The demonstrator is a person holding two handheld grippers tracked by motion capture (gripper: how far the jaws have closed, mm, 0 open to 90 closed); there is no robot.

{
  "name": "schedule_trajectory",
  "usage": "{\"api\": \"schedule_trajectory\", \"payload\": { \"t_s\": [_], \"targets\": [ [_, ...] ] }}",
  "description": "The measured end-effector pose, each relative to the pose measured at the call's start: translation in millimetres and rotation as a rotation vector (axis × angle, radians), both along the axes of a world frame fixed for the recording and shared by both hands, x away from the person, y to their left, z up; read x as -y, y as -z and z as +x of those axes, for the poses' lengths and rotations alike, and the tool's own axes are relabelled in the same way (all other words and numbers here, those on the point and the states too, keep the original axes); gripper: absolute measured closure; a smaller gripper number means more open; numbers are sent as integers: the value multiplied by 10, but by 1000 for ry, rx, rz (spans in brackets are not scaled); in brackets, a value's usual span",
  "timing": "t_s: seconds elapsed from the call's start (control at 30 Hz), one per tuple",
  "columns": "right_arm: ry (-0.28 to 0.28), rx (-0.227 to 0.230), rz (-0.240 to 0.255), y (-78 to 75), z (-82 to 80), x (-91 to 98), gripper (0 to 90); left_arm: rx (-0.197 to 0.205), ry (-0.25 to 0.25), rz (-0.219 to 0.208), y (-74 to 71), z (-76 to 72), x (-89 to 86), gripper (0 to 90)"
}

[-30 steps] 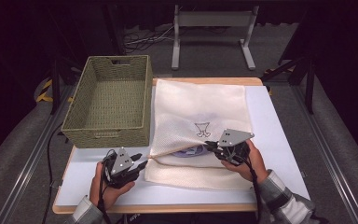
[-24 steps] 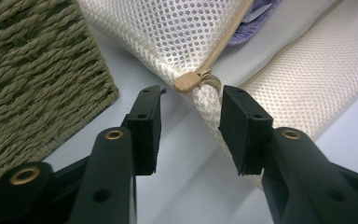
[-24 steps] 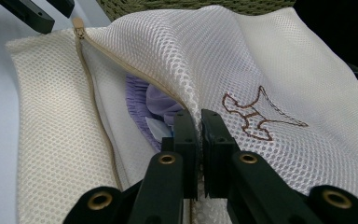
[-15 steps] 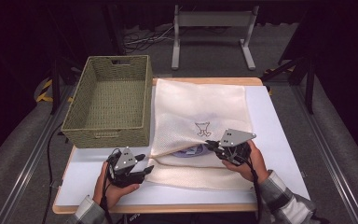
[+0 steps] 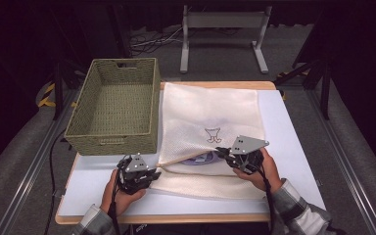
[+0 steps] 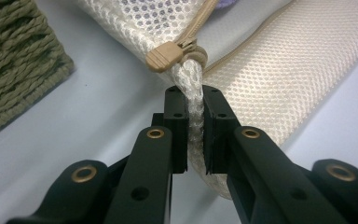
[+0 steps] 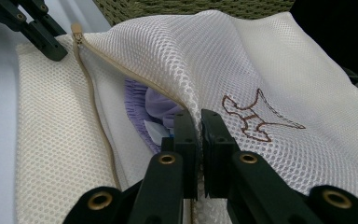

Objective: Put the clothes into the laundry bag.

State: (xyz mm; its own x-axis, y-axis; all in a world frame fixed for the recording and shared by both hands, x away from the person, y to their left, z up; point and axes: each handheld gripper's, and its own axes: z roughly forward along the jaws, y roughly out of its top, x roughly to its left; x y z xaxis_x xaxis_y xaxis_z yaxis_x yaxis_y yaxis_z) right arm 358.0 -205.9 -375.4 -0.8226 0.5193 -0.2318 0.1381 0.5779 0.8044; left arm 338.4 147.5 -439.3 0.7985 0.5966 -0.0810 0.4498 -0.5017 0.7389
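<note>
High view, things: one cream mesh bag (image 5: 210,117) lay flat on the white desk (image 5: 293,147), just right of one woven basket (image 5: 113,106); a purple cloth (image 5: 203,157) showed faintly in the bag's open mouth, most of it hidden under the mesh
High view, hands: two in all; the left hand-held gripper (image 5: 152,174) sat at the bag's near left corner; the right hand-held gripper (image 5: 223,152) was at the upper lip of the opening; jaws hard to make out under the grey plates
High view, change: the left jaws had just been closing, with mesh between them; the right hand was as before
Left gripper view: jaws clenched on a bunched fold of mesh, just below the tan zipper pull (image 6: 164,57); basket cut off at the left edge
Right gripper view: jaws clamped on the mesh lip beside one brown embroidered figure (image 7: 256,116); purple cloth partly hidden inside the bag
</note>
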Motion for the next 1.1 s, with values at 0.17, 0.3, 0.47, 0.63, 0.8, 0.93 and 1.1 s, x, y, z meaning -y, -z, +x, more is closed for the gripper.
{"api": "schedule_trajectory", "payload": {
  "t_s": [0.17, 0.3, 0.47, 0.63, 0.8, 0.93, 1.1],
  "targets": [
    [2, 5, 4, -13, -1, 16, 861, 15, 6, 13, -5, 46, 58, 771],
    [1, 3, 10, -20, 4, 34, 861, 25, 18, 34, -12, 98, 148, 777],
    [3, -2, 9, -8, 11, 43, 858, 61, 14, 12, -43, 66, 108, 846],
    [-3, -20, -2, 11, 22, 48, 840, 77, 9, 4, -70, 13, 94, 848],
    [-13, -61, -16, 90, 30, 52, 832, 88, 12, 4, -79, -38, 44, 842],
    [-21, -72, -31, 136, 29, 20, 841, 111, 25, 14, -92, -75, 41, 840],
    [-28, -93, -36, 165, 40, 14, 845, 99, 29, 13, -77, -90, 32, 840]
  ]
}}
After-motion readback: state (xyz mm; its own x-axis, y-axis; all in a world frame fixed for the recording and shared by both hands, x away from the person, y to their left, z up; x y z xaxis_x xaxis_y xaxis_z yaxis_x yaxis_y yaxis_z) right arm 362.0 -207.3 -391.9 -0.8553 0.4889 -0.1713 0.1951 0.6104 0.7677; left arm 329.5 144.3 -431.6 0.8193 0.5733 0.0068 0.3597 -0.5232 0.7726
